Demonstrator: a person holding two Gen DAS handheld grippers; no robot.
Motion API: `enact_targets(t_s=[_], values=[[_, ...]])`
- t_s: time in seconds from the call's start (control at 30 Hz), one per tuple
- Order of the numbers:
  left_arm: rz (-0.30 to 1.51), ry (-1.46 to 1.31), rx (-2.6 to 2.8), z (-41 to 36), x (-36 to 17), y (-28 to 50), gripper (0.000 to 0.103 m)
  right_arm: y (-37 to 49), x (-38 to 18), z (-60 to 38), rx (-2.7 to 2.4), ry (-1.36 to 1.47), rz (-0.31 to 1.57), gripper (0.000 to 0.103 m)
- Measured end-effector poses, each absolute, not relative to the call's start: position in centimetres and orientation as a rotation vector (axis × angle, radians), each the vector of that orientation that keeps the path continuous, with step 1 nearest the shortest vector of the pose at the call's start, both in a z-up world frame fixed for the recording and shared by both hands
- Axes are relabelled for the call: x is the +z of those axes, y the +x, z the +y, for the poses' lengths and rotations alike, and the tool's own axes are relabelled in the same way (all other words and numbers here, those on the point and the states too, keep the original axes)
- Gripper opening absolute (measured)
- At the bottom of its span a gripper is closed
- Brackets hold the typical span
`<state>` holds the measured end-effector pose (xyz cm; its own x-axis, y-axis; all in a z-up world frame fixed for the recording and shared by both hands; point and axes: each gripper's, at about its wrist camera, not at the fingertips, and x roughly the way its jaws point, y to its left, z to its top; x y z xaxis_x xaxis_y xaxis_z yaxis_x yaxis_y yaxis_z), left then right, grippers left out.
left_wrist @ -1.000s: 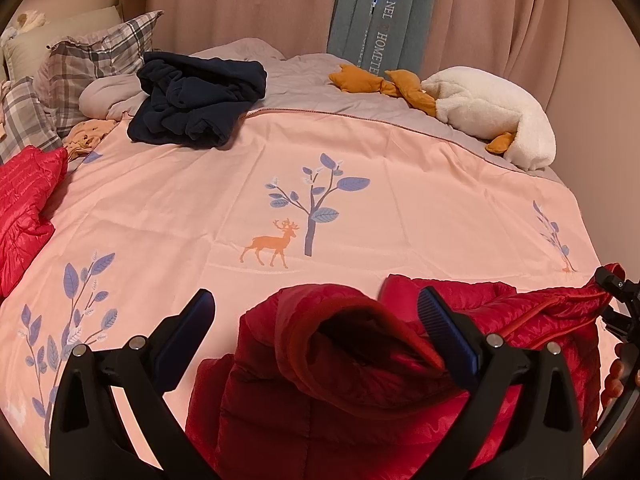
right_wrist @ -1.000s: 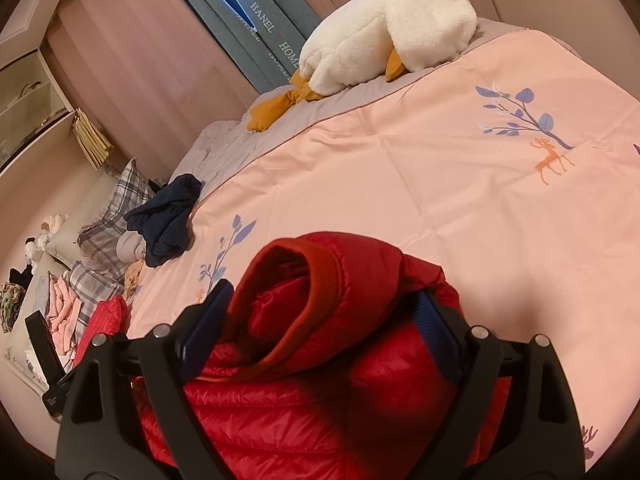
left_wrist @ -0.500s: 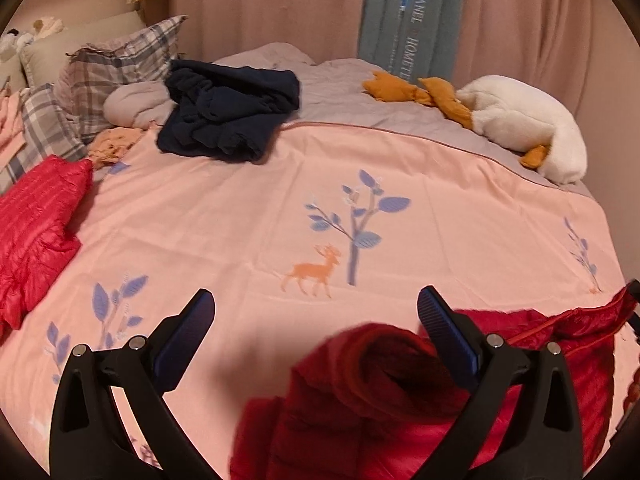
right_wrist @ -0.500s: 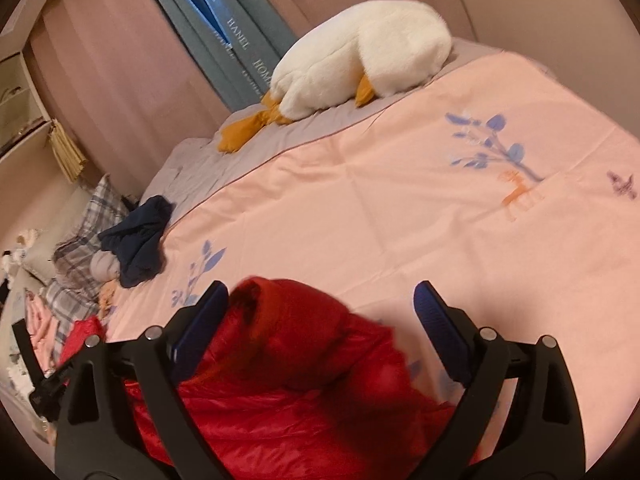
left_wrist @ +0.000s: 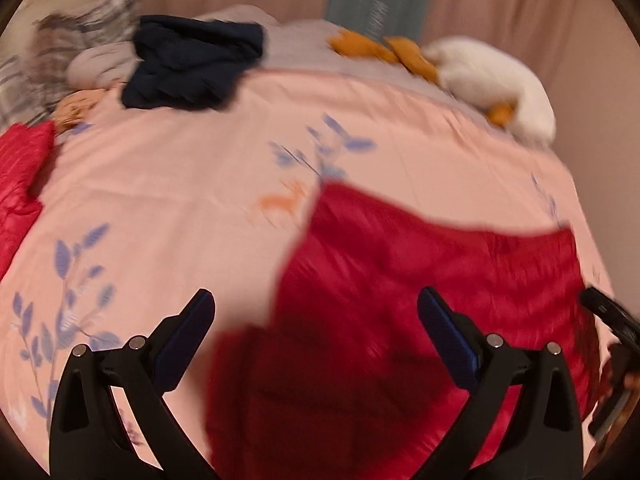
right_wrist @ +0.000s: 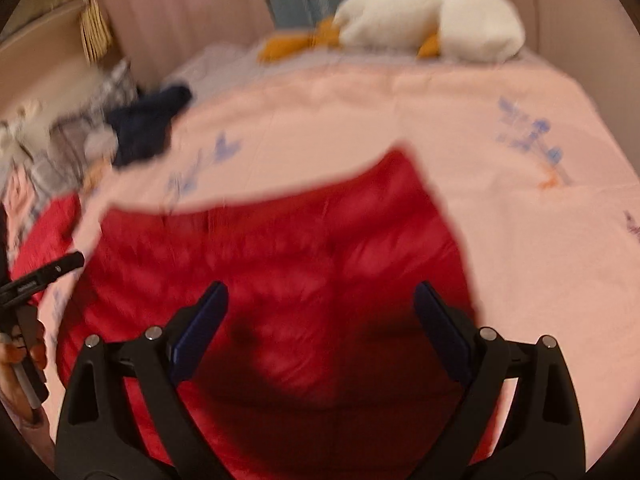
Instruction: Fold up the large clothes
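A red jacket (left_wrist: 432, 280) is lying spread on the pink duvet (left_wrist: 168, 200) at the near side of the bed, blurred in both views. The left gripper (left_wrist: 316, 320) is hanging over the jacket's left part with its jaws standing wide apart and gripping nothing; the right gripper (right_wrist: 320, 312) is hanging over the jacket's middle, jaws likewise wide apart and empty. A navy garment (left_wrist: 188, 68) is lying far back by the plaid pillows (left_wrist: 60, 48), a second red garment (left_wrist: 20, 176) is sitting at the left edge, and a white plush (right_wrist: 432, 20) is resting along the far side.
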<state>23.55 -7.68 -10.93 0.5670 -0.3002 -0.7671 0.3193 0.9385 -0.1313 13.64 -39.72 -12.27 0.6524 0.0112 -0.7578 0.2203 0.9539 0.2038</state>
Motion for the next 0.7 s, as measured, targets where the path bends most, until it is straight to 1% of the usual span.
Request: enact_targets(t_s=[0.1,0.23,0.47,0.6,0.7], values=[[0.95,0.111,-0.376,-9.5,-12.9,23.1,0.102,14.5,-14.1,-39.7,-0.143,0.302,0.914,0.095],[0.985,0.143,-0.37,-10.0,-14.1,23.2,0.102,14.2,-13.8,-39.9,-0.167,0.32,0.93,0.095],[0.876,0.113,-0.401,-9.7,-10.7,18.2,0.102,8.7,-10.1,-36.3,-0.153,0.239,0.789,0.095],[0.819,0.133,-0.405,-10.5,-10.8,14.6,0.102,5.6,-9.6,-33.1,-0.131,0.187,0.73,0.095],[0.832,0.142,-0.412,-11.3,-12.3,13.4,0.102,4.4,-10.9,-31.0,-0.134,0.135,0.727,0.095]])
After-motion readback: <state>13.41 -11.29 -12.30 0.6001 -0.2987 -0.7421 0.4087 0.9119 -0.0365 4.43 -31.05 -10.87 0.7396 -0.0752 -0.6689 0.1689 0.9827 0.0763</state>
